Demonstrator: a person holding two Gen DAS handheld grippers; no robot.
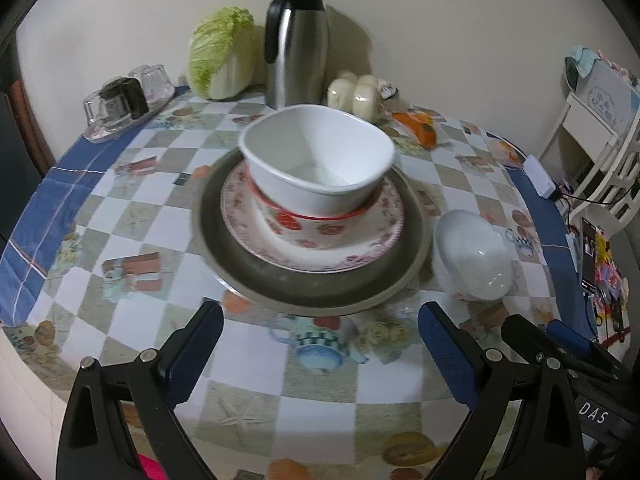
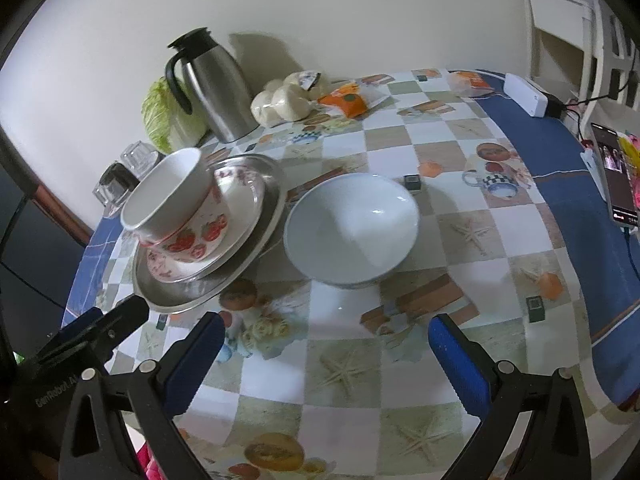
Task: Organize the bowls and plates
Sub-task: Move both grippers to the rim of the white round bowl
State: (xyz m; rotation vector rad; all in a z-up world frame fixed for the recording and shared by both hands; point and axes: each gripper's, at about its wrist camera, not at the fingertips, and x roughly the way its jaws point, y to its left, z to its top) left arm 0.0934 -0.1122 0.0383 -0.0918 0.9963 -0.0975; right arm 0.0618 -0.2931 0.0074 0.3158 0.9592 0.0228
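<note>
A stack stands mid-table: a metal plate (image 1: pixel 320 288), a floral plate (image 1: pixel 248 224) on it, a strawberry-print bowl (image 1: pixel 304 224), and a plain white bowl (image 1: pixel 320 160) nested on top. The stack also shows in the right wrist view, with the white bowl (image 2: pixel 164 192) uppermost. A separate white bowl (image 1: pixel 472 256) stands upright on the cloth just right of the stack (image 2: pixel 352 228). My left gripper (image 1: pixel 320 344) is open and empty, just short of the metal plate's near rim. My right gripper (image 2: pixel 326 348) is open and empty, in front of the separate bowl.
At the back stand a steel thermos jug (image 1: pixel 296 44), a cabbage (image 1: pixel 220 52), a bag of buns (image 1: pixel 356 92), an orange packet (image 1: pixel 420 124) and upturned glasses on a tray (image 1: pixel 120 100). A phone (image 2: pixel 614 172) and white box (image 2: pixel 524 96) lie at the right edge.
</note>
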